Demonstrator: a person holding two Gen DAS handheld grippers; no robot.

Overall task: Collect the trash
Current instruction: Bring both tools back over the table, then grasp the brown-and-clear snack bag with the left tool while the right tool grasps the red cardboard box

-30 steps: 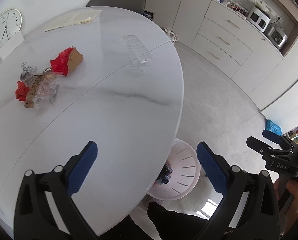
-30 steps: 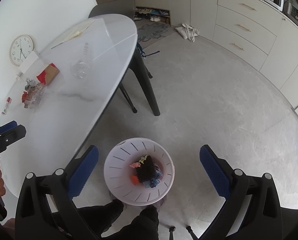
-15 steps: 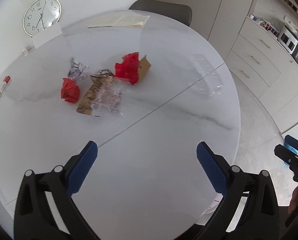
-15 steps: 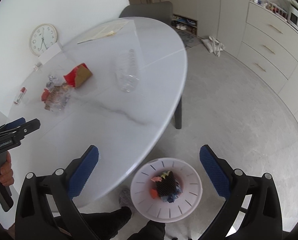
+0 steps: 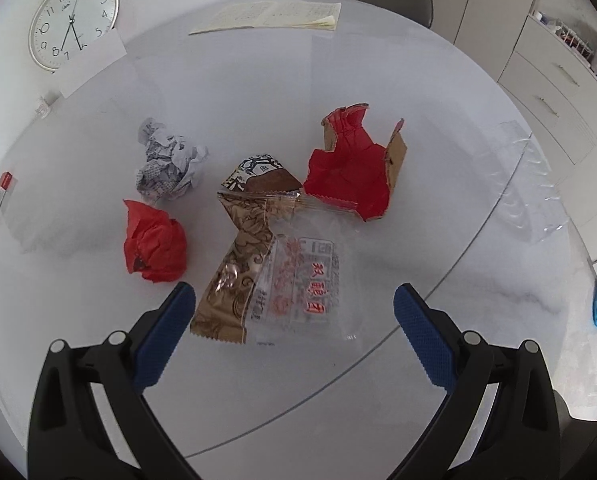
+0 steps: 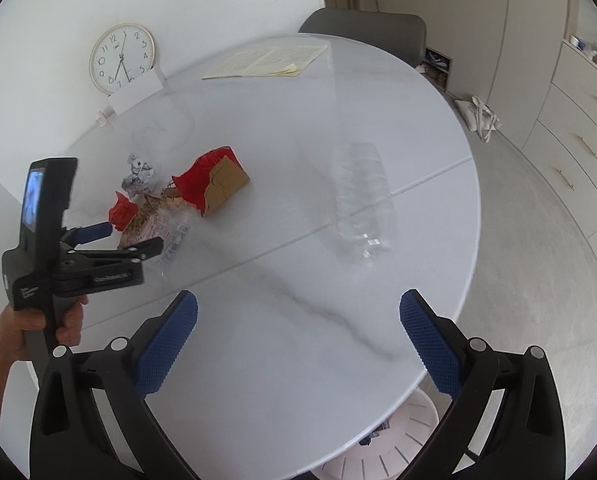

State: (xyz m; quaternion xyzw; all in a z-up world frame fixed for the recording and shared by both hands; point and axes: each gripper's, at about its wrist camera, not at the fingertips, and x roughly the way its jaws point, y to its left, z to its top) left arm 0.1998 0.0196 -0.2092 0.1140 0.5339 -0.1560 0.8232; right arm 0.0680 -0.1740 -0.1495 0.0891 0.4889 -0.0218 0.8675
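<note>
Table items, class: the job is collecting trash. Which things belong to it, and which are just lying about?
Job: crumpled newspaper, red paper ball, snack wrappers, torn red carton, clear bottle, bin.

Lying about: clock, papers, chair.

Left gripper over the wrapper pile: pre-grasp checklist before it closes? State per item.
1. Left gripper open, nothing held: ok.
2. Clear snack wrapper lies between the fingers' line of approach: ok.
3. Only one item in the closing path: not ok; the brown foil wrapper overlaps it beside the left finger.
4. Red paper ball outside the fingers: ok.
5. Right gripper open and apart from the pile: ok.
6. Pink bin reachable: cannot tell; only its rim shows under the table edge.
</note>
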